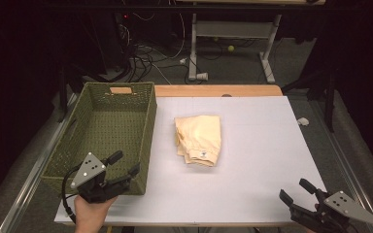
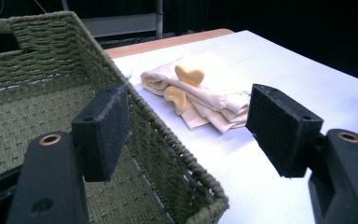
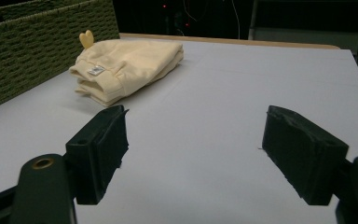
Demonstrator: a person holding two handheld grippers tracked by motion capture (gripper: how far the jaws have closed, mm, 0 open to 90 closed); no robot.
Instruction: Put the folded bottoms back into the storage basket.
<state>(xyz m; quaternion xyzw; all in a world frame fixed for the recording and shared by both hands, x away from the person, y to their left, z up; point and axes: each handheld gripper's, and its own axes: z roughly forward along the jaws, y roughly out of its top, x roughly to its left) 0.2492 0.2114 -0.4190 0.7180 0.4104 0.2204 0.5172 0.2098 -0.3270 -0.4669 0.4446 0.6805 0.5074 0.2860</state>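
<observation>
A folded pale-yellow cloth [image 1: 199, 139] lies in the middle of the white table top [image 1: 252, 160], with a small label near its front edge; it also appears as the cloth [image 2: 200, 95] and the cloth [image 3: 126, 67]. A green woven basket [image 1: 108, 133] stands on the left, nothing in it. My left gripper [image 1: 125, 163] hovers over the basket's near right corner, open, jaws straddling the rim [image 2: 177, 154]. My right gripper [image 1: 296, 190] is at the table's near right corner, open, with bare table between its jaws.
A wooden strip [image 1: 218, 91] borders the table's far edge. Beyond it, on the floor, are a white desk frame [image 1: 233, 43], cables [image 1: 145, 58] and a small yellow ball [image 1: 231, 48]. Metal rails [image 1: 39, 165] run along the left side.
</observation>
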